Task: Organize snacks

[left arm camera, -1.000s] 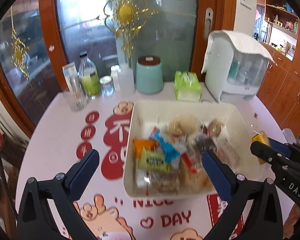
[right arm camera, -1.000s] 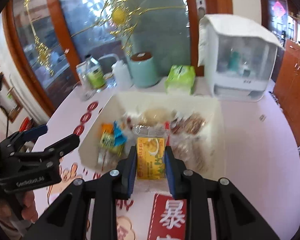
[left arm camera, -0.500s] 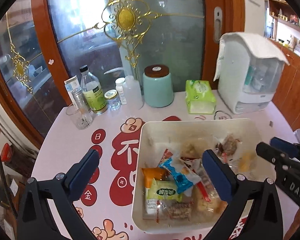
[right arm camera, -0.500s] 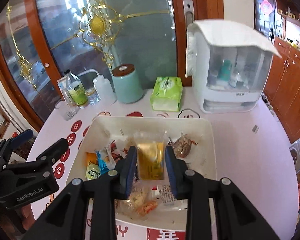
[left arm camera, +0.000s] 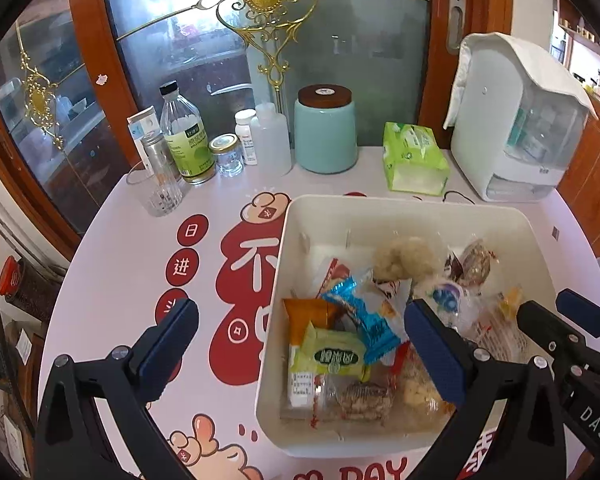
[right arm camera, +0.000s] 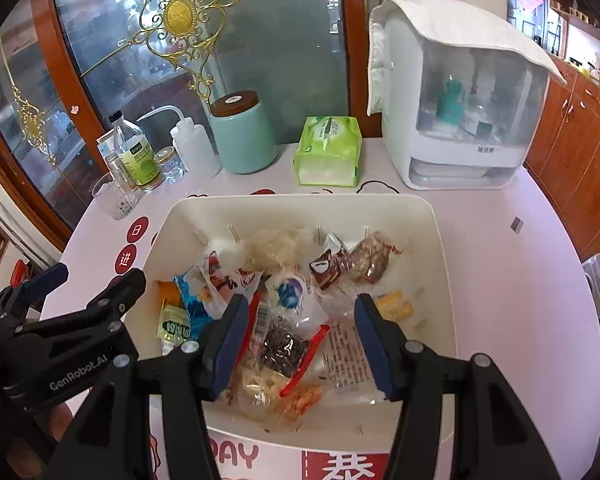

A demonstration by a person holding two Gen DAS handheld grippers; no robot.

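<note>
the right claw [right arm camera: 298, 338] is opening over the white bin [right arm camera: 444, 280] of snacks — nothing between its pads; the left claw [left arm camera: 300, 344] stands released — empty.

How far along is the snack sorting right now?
Done: many wrapped snacks lie piled in the white bin. In hand: nothing; the right gripper is opening above the pile with nothing held between its jaws, and the left gripper is open and empty. Left: no loose snacks show on the table.
</note>
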